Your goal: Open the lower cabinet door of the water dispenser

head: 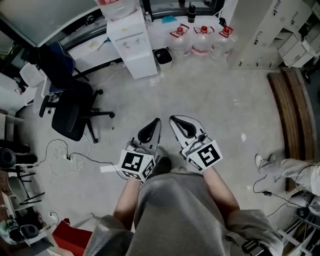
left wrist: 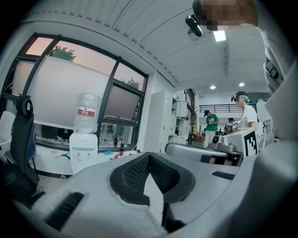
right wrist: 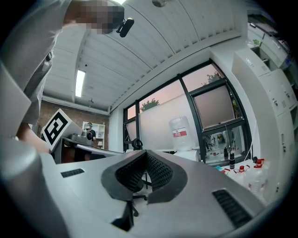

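The white water dispenser (head: 134, 45) stands at the far side of the floor with a clear bottle (head: 118, 7) on top; its lower cabinet door (head: 142, 65) looks closed. My left gripper (head: 156, 123) and right gripper (head: 175, 120) are held side by side in front of me, well short of the dispenser, both shut with nothing between the jaws. In the left gripper view my left gripper (left wrist: 150, 160) points into the room, with the dispenser (left wrist: 84, 155) far off at the left. In the right gripper view my right gripper (right wrist: 146, 155) has the bottle (right wrist: 180, 134) beyond it.
A black office chair (head: 71, 112) stands left of the path, with cables (head: 65, 156) on the floor near it. Three water jugs (head: 202, 41) and a black bin (head: 162, 55) sit right of the dispenser. White lockers (head: 265, 30) and a wooden bench (head: 287, 110) are at the right.
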Demonstrator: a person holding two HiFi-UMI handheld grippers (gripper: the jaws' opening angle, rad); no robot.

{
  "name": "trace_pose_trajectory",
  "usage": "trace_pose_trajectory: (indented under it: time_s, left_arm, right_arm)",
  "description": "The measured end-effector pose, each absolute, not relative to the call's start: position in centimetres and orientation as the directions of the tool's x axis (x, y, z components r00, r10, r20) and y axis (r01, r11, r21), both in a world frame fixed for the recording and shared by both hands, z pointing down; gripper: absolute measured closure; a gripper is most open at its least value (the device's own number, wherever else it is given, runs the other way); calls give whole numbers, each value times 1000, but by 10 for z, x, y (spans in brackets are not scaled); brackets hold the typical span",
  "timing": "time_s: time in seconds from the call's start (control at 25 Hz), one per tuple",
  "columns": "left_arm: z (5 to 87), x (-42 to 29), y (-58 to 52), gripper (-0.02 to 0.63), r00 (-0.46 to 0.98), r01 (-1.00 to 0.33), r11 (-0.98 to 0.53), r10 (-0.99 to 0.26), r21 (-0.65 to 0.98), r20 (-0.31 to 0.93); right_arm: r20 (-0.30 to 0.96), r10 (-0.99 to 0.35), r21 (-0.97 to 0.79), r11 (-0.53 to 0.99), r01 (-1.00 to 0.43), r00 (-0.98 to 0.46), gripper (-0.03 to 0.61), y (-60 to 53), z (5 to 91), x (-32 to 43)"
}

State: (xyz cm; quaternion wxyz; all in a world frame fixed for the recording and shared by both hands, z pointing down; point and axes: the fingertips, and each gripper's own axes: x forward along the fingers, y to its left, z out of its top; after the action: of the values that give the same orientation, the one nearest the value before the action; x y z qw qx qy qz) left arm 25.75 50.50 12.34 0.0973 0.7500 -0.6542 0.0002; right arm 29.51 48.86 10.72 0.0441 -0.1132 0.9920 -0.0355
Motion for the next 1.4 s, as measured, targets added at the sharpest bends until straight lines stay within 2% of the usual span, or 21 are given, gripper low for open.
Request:
trace_pose_trajectory:
  time_s: [0.64, 1.4]
  left_arm:
    - [143, 106, 449, 607, 174, -971, -148, -975, 187, 134]
    - [160, 38, 316, 606, 184, -972, -150, -965, 183, 187]
  right_arm:
    - [-17, -264, -103, 960, -261, -964, 569, 430, 128, 145]
    - [3, -265, -146, 954, -263, -964, 569, 294, 148, 73]
